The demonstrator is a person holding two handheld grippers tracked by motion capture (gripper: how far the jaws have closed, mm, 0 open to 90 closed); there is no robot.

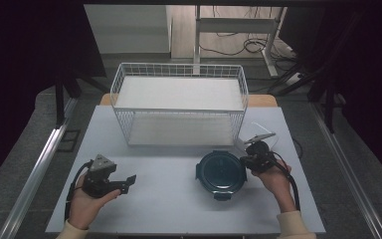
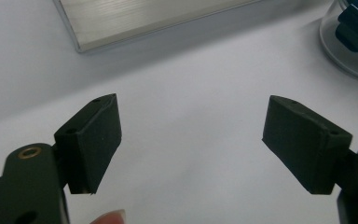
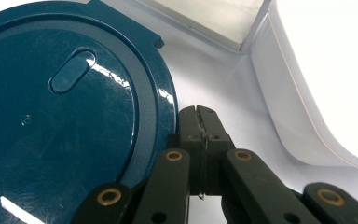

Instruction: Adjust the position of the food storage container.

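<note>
Your right gripper (image 3: 200, 116) has its jaws pressed together with nothing between them, the tips just beside the rim of the round dark-teal lidded container (image 3: 65, 116), which lies to the left of the jaws in the right gripper view (whether the tips touch the rim, you cannot tell). To the right of those jaws sits a white object (image 3: 317, 79). Your left gripper (image 2: 191, 140) stands wide, bare white table (image 2: 191, 186) between the pads, the container (image 2: 354, 42) well off beyond the right-hand jaw. The wire basket (image 1: 179, 102) stands farther back.
</note>
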